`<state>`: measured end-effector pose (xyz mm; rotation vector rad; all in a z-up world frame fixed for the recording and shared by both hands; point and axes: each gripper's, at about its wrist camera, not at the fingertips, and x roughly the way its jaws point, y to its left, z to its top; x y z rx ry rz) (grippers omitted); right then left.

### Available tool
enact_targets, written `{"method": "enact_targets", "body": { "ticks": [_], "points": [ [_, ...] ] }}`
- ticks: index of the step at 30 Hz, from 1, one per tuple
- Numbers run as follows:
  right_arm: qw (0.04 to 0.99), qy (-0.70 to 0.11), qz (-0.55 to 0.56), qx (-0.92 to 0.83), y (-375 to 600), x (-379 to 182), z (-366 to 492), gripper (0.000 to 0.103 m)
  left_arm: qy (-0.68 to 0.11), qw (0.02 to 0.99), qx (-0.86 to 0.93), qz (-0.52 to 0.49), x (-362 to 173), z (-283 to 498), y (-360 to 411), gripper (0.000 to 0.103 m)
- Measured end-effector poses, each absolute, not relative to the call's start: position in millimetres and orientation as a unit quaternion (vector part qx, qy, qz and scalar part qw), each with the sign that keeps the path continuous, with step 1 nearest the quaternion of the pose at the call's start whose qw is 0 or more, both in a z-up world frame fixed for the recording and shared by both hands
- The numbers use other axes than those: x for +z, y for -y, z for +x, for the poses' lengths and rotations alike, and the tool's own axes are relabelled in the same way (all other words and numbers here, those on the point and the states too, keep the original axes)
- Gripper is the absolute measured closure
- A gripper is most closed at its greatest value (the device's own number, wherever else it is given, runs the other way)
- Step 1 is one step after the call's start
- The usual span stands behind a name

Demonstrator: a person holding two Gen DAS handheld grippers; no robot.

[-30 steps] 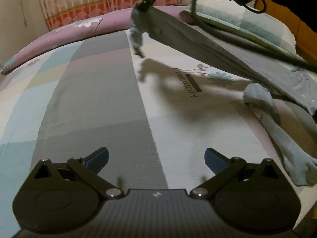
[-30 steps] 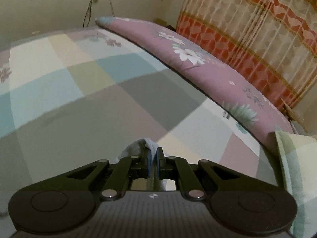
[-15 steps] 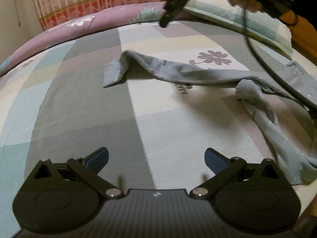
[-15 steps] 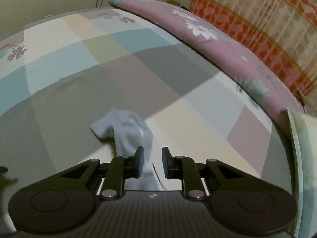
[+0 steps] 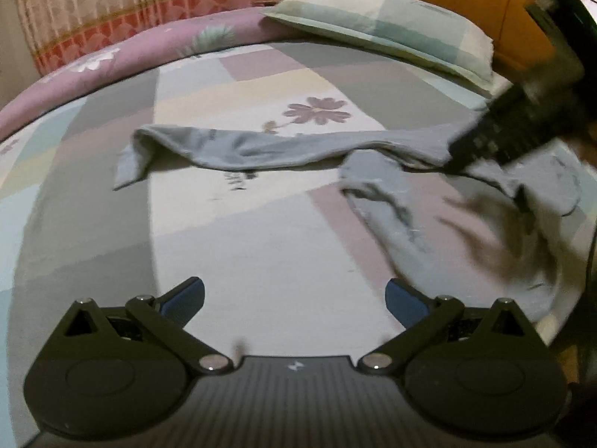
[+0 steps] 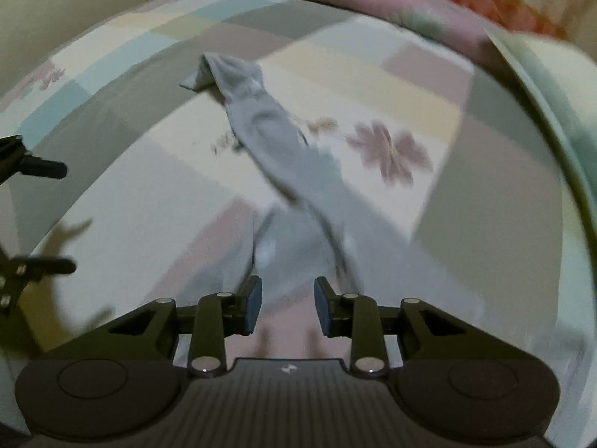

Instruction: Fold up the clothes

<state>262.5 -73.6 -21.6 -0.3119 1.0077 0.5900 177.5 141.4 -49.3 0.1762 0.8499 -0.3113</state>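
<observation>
Across the middle of the left wrist view, a pale blue-grey garment [image 5: 283,147] lies stretched in a long, narrow band on a bed [image 5: 261,246] covered in a patchwork sheet of grey, cream, mauve and pale blue blocks. Its left end curls under at centre left; toward the right of the frame it bunches into rumpled folds running down near the bed's right edge. Below the garment, bare sheet reaches to the left gripper [image 5: 294,298] at bottom centre, whose fingers are spread wide with nothing between them. At upper right, blurred, the right gripper [image 5: 522,112] hangs over the bunched cloth. From the right wrist view, its blue-padded fingers [image 6: 252,308] stand partly apart just above the cloth, gripping nothing. A checked pillow [image 5: 391,37] lies at upper right, a mauve floral bolster [image 5: 123,56] along the far edge.
</observation>
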Motion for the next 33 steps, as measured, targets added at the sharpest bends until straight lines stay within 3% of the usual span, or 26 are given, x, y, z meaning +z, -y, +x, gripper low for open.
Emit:
{"method": "enact_targets", "body": {
  "ticks": [7, 9, 19, 24, 33],
  "points": [
    [0.833, -0.486, -0.028, 0.263, 122.1, -37.0, 208.4, 0.068, -0.414, 0.890, -0.177, 0.073, -49.9, 182.5, -106.0, 0.001],
    [0.839, -0.478, -0.009, 0.259, 130.3, -38.3, 195.2, 0.063, -0.415, 0.888, -0.184, 0.067, -50.1, 185.5, -96.8, 0.001],
    [0.868, -0.453, 0.005, 0.205, 172.5, -43.2, 140.4, 0.060, -0.440, 0.884, -0.151, 0.038, -69.3, 242.6, -55.0, 0.001],
    [0.876, -0.439, 0.032, 0.197, 193.4, -37.2, 130.7, 0.057, -0.462, 0.875, -0.117, 0.083, -92.8, 282.4, -24.3, 0.001],
    [0.898, -0.403, 0.054, 0.170, 234.0, -22.1, 119.8, 0.052, -0.493, 0.860, 0.030, 0.126, -94.8, 275.5, -77.6, 0.000]
  ]
}}
